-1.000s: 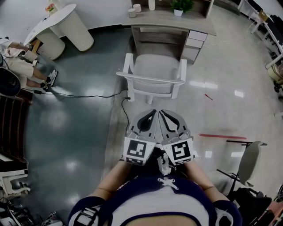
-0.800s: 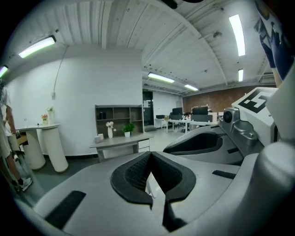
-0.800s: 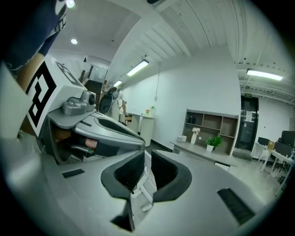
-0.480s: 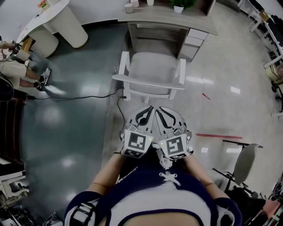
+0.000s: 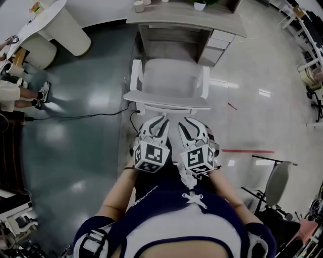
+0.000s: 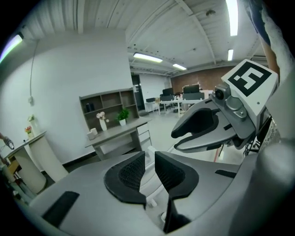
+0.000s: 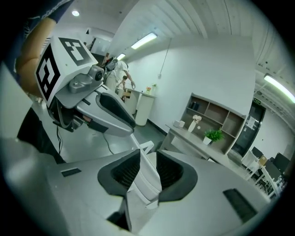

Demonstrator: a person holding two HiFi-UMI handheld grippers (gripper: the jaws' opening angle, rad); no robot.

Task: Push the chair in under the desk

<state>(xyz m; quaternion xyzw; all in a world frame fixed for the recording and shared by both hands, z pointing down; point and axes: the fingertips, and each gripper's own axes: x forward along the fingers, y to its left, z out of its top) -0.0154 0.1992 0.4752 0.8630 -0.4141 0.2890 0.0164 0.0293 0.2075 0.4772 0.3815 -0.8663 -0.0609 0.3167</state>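
1. The white chair (image 5: 169, 75) stands on the floor, its seat facing the counter (image 5: 186, 21). Its front edge is just at the counter's knee opening, while the seat and both armrests sit out in the open.
2. The left gripper (image 5: 156, 122) is just behind the chair's backrest (image 5: 166, 100), at its left half, and points toward it at a downward slant.
3. Its fingers (image 6: 131, 171) stand a narrow slot apart and have just been opening. The white backrest shows in that slot, but the pads do not press on it.
4. The right gripper (image 5: 191, 123) is just behind the right half of the backrest, close beside the left gripper and aimed the same way.
5. Its fingers (image 7: 170, 173) are also narrowly parted and have just been opening. White chair parts fill the gap between them, with no clamping to be seen.
6. I cannot tell whether either gripper's tips touch the backrest.
7. Beyond the chair, a small potted plant (image 5: 200, 5) stands on the counter, and a stack of drawers (image 5: 214, 43) is just right of the chair's front.
8. A black cable (image 5: 75, 117) runs over the dark floor from well left of the chair to its rear left leg.
9. A red strip (image 5: 247, 150) lies on the pale floor behind and to the right of the chair.
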